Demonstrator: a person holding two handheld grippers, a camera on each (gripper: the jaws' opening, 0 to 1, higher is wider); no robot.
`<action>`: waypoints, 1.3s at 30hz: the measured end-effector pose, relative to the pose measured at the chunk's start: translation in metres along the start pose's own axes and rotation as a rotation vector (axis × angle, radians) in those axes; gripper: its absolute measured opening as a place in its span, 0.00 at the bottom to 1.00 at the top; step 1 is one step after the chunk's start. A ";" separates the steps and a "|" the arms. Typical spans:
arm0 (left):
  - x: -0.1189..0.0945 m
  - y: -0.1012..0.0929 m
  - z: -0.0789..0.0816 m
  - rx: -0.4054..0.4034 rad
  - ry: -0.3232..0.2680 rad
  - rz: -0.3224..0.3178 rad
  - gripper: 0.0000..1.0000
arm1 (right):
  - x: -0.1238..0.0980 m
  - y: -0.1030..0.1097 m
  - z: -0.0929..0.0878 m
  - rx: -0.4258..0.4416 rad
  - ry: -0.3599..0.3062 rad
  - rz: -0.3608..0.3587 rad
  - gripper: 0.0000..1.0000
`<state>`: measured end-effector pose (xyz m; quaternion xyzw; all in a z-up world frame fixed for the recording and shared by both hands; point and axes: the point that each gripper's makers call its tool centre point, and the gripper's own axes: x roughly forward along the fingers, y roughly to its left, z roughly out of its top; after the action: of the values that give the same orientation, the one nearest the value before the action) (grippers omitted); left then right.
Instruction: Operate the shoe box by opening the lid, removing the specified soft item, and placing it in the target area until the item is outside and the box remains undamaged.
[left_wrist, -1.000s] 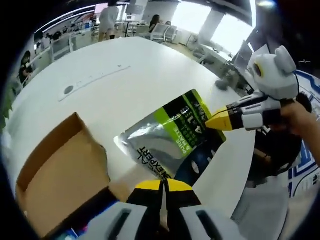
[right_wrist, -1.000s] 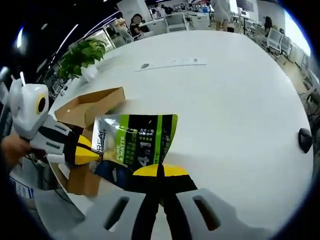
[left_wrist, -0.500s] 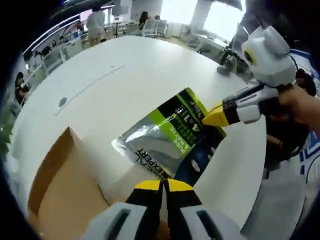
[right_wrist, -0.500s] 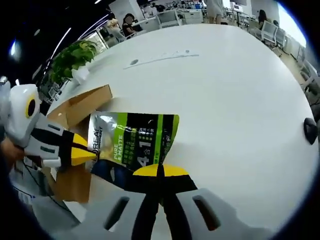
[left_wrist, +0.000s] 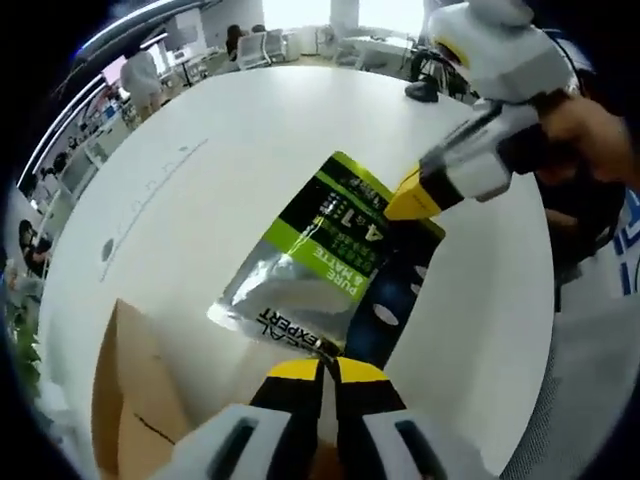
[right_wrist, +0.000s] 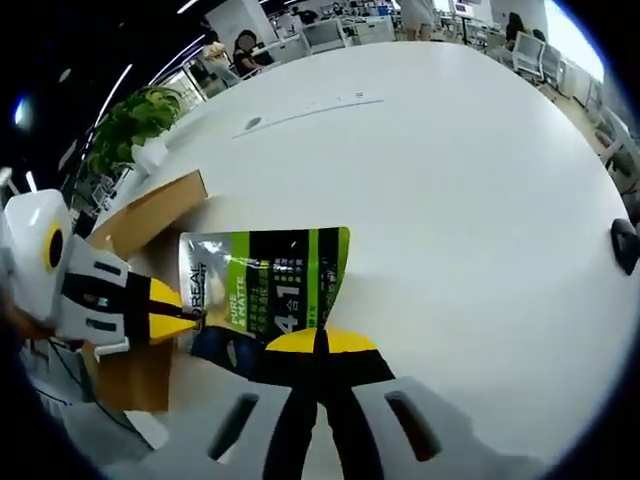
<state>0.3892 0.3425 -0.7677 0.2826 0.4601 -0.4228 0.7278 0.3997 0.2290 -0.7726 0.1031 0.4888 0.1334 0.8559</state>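
Office desks and chairs ring the round white counter (right_wrist: 470, 180) at the top of both views. At mid-frame, a flat silver, green and black soft pouch (left_wrist: 325, 265) is stretched above the counter. The left gripper (left_wrist: 323, 368) has its yellow-tipped fingers clenched on the pouch's lower edge; the right gripper (right_wrist: 318, 342) grips the opposite end. An open brown cardboard shoe box (left_wrist: 125, 400) sits lower left, just beside the pouch.

The silver-green pouch (left_wrist: 330, 270) reads "EXPERT", "PURE & MATTE", "4合1", and partly "L'OREAL".
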 end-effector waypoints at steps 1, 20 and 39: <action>0.000 0.001 0.000 0.012 -0.005 0.007 0.03 | 0.002 -0.001 -0.001 -0.002 0.001 -0.003 0.00; -0.012 -0.003 0.005 0.203 -0.106 0.043 0.15 | 0.014 -0.004 -0.005 -0.020 0.011 -0.036 0.00; -0.039 -0.004 0.017 0.089 -0.203 0.032 0.18 | 0.012 -0.010 0.000 -0.101 -0.004 -0.067 0.05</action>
<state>0.3842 0.3403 -0.7250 0.2776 0.3602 -0.4576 0.7640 0.4067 0.2233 -0.7860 0.0435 0.4832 0.1288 0.8649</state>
